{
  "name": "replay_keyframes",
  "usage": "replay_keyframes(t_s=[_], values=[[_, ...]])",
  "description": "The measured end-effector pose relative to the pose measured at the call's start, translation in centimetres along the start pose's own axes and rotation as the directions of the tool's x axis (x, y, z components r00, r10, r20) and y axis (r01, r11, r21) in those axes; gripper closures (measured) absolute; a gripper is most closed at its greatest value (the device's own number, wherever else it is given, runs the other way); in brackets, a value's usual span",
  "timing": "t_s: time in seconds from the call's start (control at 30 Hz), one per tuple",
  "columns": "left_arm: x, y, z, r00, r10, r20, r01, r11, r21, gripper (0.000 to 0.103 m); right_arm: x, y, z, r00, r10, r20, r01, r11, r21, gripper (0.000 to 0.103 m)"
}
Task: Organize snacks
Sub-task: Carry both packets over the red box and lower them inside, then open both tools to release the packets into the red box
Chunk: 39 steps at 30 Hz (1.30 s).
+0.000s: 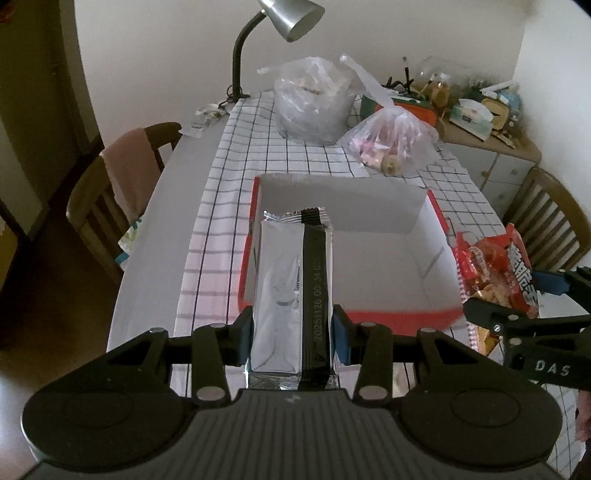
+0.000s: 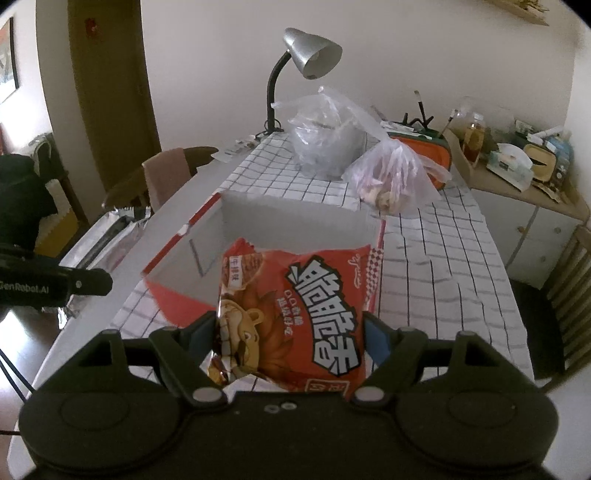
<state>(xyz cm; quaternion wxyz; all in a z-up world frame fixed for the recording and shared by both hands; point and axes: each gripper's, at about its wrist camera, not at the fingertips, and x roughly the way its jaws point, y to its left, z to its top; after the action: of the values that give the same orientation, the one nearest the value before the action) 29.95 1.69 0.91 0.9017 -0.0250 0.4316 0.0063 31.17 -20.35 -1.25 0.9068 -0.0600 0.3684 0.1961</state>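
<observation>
Step in hand: both grippers are carrying a snack toward the box [image 1: 428, 236]; judged to be the drop-in stage, nothing released yet.
Left gripper [image 1: 292, 334]: pinching the silver pack [image 1: 280, 295] across its width, low centre of the left view; the blue pads are pressing on both long edges.
Silver pack: standing lengthwise along the fingers, black seam strip facing the camera, its far end lying over the near left part of the box as seen from here.
Right gripper [image 2: 290, 339]: pinching the red bag [image 2: 317, 314], centre of the right view; the pads are bearing on the bag's two sides, jaws set wide by the bag's bulk.
Red bag: puffy and partly crumpled on its left edge, top tilting toward the box; in the left view it is showing at the right edge, just outside the box wall.
Box: white inside with red outer walls, open top, sitting on the checked cloth [image 1: 221, 206] mid-frame; interior appearing empty.
Advice, placement: bringing each pack fully inside the walls before letting go is judged best; the silver pack belongs flat along the left wall, the red bag to the right of it.
Advice, spacing: the two grippers are sitting close at the box's near edge; lowering one at a time would be avoiding a knock.
Risk: the red bag is soft and its contents look brittle, so a harder squeeze may crush them; catching the near wall may shift the light box.
Surroundings: two plastic bags [image 1: 391, 140] and a lamp [image 1: 291, 18] are standing beyond the box, well apart from the work.
</observation>
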Motion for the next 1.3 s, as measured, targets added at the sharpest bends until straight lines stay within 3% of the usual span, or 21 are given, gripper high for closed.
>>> replay_keyframes(t_s=[0.33,0.63,0.97,1.3], values=[[7.8,-0.9,4.5,0.995,0.05,-0.084,-0.048,0.999,0.024,0.061,8.5,-1.8,3.2,0.996,0.013,-0.088,-0.015,1.0,-0.022,0.023],[13.9,-1.3,5.3,0.981,0.096,-0.171,-0.088,0.995,0.05,0.061,14.6,-1.7,3.6,0.984,0.026,-0.176,-0.038,0.997,-0.07,0.023],[17.8,-2.1,3.5,0.96,0.118,-0.255,-0.1,0.992,0.08,0.061,17.6,-0.9,2.7,0.97,0.048,-0.237,-0.083,0.986,-0.142,0.023],[18.5,-2.6,2.6,0.95,0.139,-0.28,-0.121,0.989,0.079,0.061,18.4,-0.8,2.1,0.965,0.062,-0.255,-0.106,0.981,-0.165,0.021]])
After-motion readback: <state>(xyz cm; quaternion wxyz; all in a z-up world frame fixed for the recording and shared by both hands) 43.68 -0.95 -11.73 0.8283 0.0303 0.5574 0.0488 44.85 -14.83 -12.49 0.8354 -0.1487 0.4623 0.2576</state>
